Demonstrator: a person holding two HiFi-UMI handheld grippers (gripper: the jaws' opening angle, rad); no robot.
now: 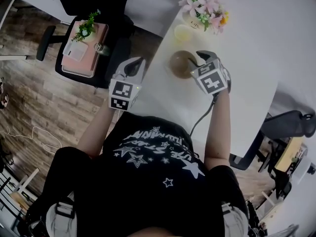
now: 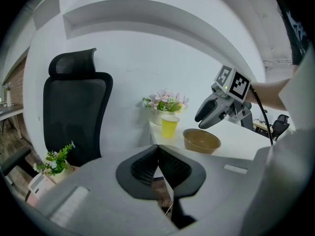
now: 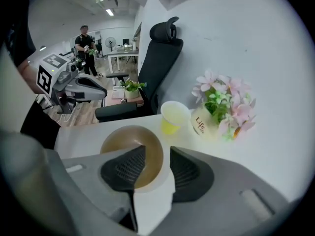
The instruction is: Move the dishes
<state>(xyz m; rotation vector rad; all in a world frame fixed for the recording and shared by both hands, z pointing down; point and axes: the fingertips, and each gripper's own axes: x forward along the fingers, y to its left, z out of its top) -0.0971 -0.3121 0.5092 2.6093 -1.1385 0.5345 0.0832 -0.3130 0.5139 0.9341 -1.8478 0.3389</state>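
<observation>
Neighbouring the bowl (image 3: pixel 129 142) stand cup (image 3: pixel 173 117) (yellow) and flowers (image 3: pixel 224 104).

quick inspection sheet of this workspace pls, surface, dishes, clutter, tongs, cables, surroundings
surface: white table, holds three things, otherwise bare
job's things: brown bowl, upright, empty; yellow cup beyond it, apart
clutter: flower pot next to the cup
tongs: left tongs shut, empty, beside the table; right tongs open, over the bowl, not gripping it
cables: cable runs from the right tongs back across the table
surroundings: black chair with a pink box and plant on its seat; wood floor; person far off
</observation>
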